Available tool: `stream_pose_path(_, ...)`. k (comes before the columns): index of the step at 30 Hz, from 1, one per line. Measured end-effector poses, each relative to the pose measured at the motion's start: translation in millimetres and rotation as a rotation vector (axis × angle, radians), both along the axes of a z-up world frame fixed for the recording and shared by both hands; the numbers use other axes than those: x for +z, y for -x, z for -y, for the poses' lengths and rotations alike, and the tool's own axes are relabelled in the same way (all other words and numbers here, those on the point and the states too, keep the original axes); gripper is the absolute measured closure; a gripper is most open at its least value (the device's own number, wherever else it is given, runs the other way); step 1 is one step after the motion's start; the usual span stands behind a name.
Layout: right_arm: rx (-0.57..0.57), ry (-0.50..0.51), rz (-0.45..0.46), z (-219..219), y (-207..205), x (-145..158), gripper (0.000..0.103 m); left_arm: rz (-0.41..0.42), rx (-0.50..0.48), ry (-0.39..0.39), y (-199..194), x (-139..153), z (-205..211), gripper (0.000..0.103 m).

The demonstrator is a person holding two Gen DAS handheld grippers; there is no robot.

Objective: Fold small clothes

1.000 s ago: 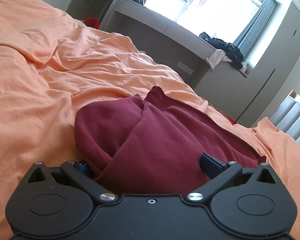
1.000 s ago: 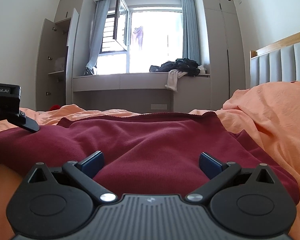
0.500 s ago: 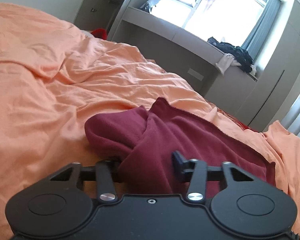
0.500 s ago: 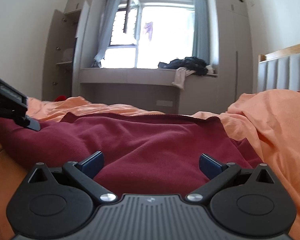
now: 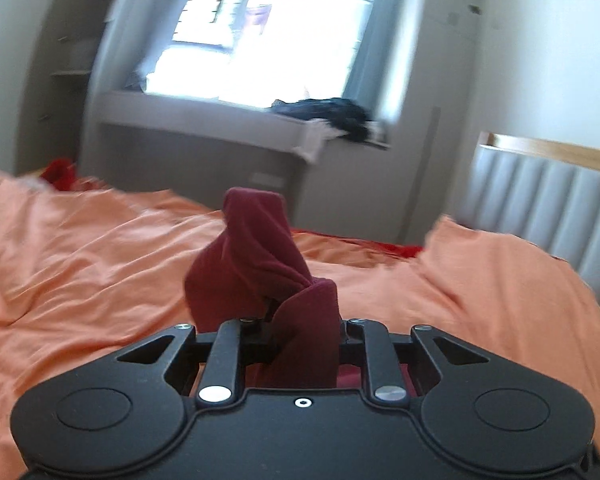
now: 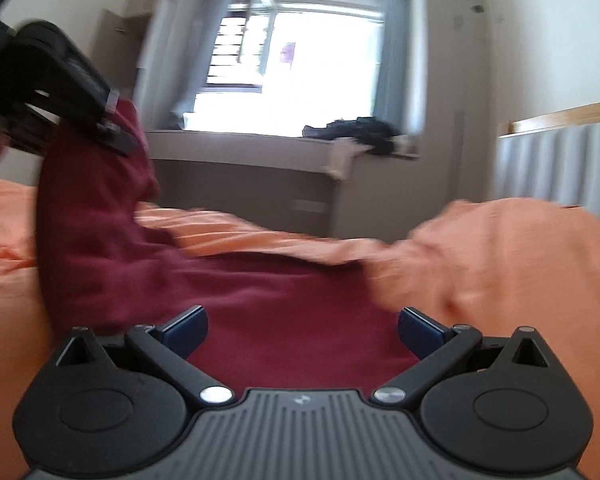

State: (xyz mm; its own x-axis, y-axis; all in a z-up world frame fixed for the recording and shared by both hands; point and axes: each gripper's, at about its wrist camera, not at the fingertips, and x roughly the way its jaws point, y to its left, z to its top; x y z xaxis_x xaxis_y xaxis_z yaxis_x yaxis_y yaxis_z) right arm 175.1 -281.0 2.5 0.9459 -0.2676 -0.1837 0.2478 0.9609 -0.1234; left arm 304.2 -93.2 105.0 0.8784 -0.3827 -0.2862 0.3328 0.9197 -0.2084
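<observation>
A maroon garment (image 6: 284, 304) lies on the orange duvet (image 6: 500, 248). My left gripper (image 5: 304, 322) has a bunched fold of it (image 5: 256, 248) between its jaws, which are still closing and pinch the cloth. In the right wrist view the left gripper (image 6: 112, 136) is at the upper left, holding that end of the garment raised off the bed. My right gripper (image 6: 302, 330) is open, its blue pads (image 6: 186, 330) wide apart just above the flat part of the garment, gripping nothing.
The rumpled orange duvet (image 5: 80, 272) covers the bed. A padded grey headboard (image 5: 540, 208) stands at the right. Beyond the bed, dark clothes (image 5: 332, 116) are piled on a window bench. Something red (image 5: 60, 172) lies at the far left edge.
The left gripper went from open around the garment's fold to pinching it, then rose and rolled, lifting that end. The right gripper rose a little and stayed open.
</observation>
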Motion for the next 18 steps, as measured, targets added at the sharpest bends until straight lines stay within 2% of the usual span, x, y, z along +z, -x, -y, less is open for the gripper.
stream_pose_path(4,-0.152,-0.070,0.006,57.3,9.0,14.3,0.000,0.003,-0.118,-0.061,11.6,-1.1,49.7,0.081)
stream_pose_path(9,-0.256,-0.217,0.005,118.0,28.1,20.8,0.000,-0.016,-0.269,-0.193,31.5,-30.4,103.5,0.081)
stream_pose_path(13,-0.287,-0.201,-0.027,135.8,40.5,17.0,0.000,-0.011,-0.335,-0.325,50.0,-59.0,125.2,0.081)
stream_pose_path(15,-0.276,-0.188,-0.030,138.9,42.3,17.8,0.000,-0.008,-0.357,-0.365,55.3,-69.3,124.9,0.079)
stream_pose_path(18,-0.218,-0.244,-0.030,144.8,46.0,17.3,0.000,0.010,-0.390,-0.410,68.4,-80.3,124.3,0.074)
